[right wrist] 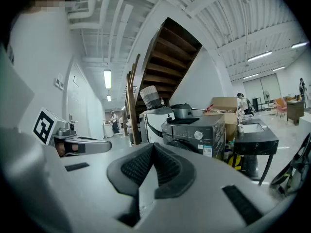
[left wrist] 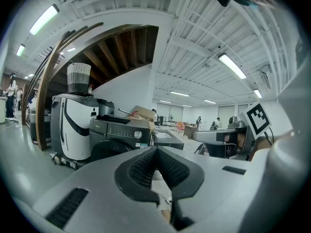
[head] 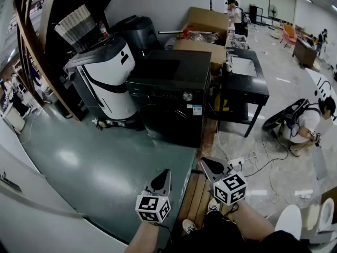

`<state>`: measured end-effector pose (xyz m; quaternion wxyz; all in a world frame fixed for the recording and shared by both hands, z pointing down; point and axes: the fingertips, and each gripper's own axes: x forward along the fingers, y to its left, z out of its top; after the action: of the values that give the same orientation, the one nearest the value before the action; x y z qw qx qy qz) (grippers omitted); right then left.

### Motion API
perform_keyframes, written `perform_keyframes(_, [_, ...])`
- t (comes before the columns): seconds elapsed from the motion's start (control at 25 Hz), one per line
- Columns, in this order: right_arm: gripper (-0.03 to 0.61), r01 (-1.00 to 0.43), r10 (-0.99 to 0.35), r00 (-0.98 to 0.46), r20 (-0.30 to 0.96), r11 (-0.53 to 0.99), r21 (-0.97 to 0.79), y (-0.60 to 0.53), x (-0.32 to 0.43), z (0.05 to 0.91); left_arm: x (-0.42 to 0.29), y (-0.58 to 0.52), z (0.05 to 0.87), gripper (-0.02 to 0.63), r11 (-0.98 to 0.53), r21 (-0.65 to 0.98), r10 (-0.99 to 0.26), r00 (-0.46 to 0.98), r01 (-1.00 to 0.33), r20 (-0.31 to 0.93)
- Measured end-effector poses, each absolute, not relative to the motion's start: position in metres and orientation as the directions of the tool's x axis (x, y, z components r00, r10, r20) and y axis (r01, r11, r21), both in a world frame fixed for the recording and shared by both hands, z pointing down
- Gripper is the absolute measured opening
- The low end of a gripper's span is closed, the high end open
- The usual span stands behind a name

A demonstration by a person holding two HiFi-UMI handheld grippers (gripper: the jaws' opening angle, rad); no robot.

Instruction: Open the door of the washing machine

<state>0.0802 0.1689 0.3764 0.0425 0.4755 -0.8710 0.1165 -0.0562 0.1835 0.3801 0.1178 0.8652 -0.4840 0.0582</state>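
The black front-loading washing machine (head: 171, 96) stands on the floor ahead, its round door (head: 158, 121) closed and a silver dial on its panel. It also shows far off in the left gripper view (left wrist: 119, 135) and the right gripper view (right wrist: 197, 135). My left gripper (head: 166, 174) and right gripper (head: 206, 163) hang side by side near the bottom of the head view, well short of the machine. Both are shut with nothing between their pads. The left gripper (left wrist: 156, 152) and right gripper (right wrist: 153, 147) point roughly level toward the machine.
A white and black robot-like unit (head: 108, 78) stands left of the washer, under a wooden staircase (head: 31, 41). A black sink table (head: 245, 83) sits to its right, cardboard boxes (head: 202, 30) behind. A crouching person (head: 308, 123) and cables (head: 247, 165) are at right.
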Motion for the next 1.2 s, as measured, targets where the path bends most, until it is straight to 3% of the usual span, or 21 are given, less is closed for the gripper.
perform_keyframes(1.2, [0.02, -0.806, -0.798, -0.591, 0.121, 0.575, -0.143, 0.143, 0.042, 0.357, -0.09, 0.158, 0.364, 0.02, -0.511, 0.149, -0.831, 0.531, -0.846, 0.166])
